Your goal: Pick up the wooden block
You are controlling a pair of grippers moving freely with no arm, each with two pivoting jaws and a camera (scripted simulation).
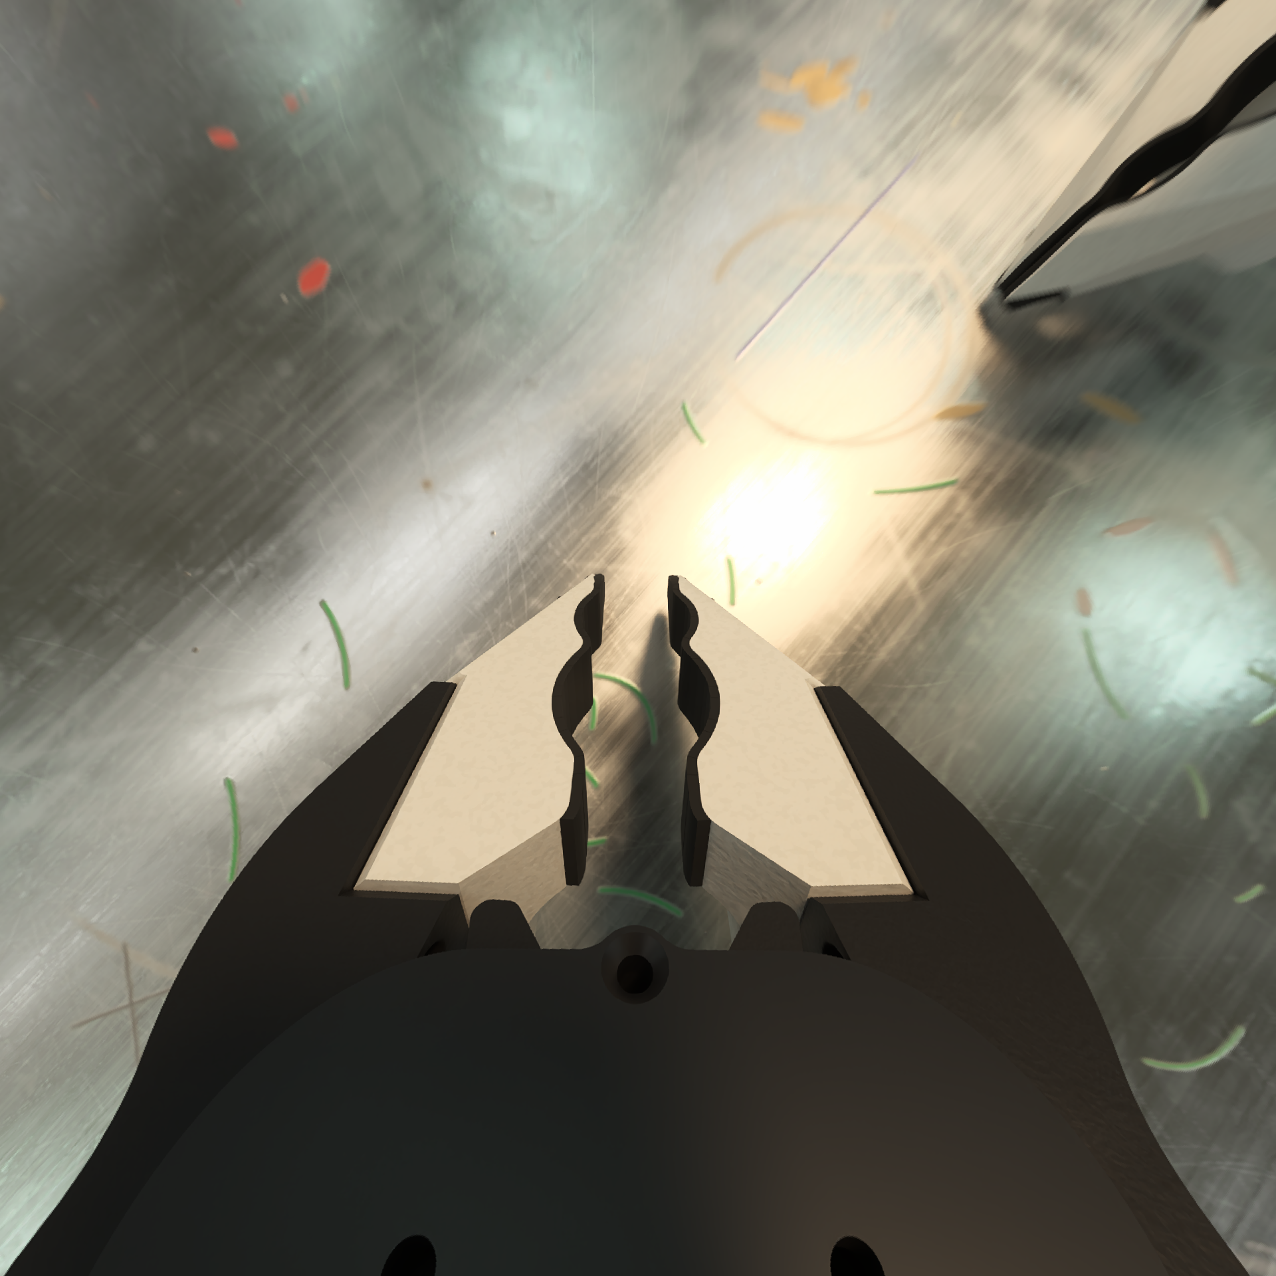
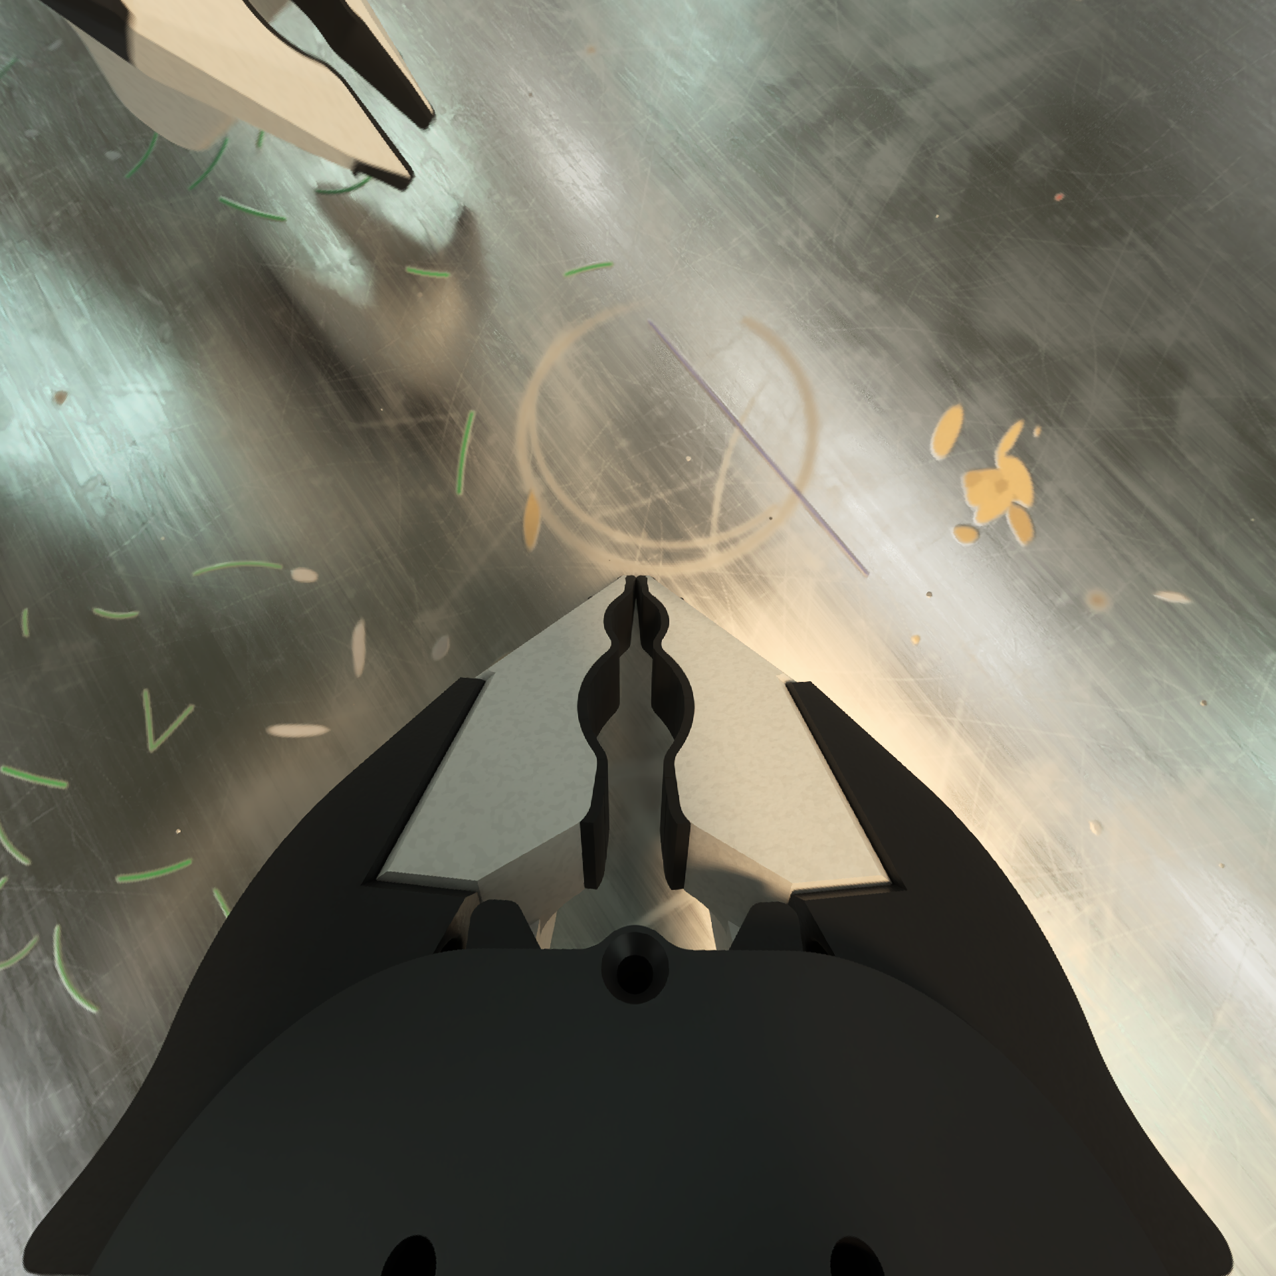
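A scratched metal tabletop [image 2: 967, 207] is filling both views, catching a warm glare. Green slivers [image 2: 153, 871], orange splatters [image 2: 998, 487], red spots [image 1: 313, 276] and a faint brown ring stain [image 2: 666, 449] are lying scattered across it.

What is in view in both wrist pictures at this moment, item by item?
metal tabletop: one, scratched grey, fills both views.
ring stain: one, faint tan, ahead of the right gripper's tips.
purple line: one, thin, crossing the ring.
yellow splatter: one cluster, right of the ring.
green slivers: many, scattered, mostly left in the right wrist view.
red spots: a few, upper left in the left wrist view.
wooden block: none visible in either view.
left gripper: cream fingers, black pads, open, empty.
right gripper: tips together, empty.
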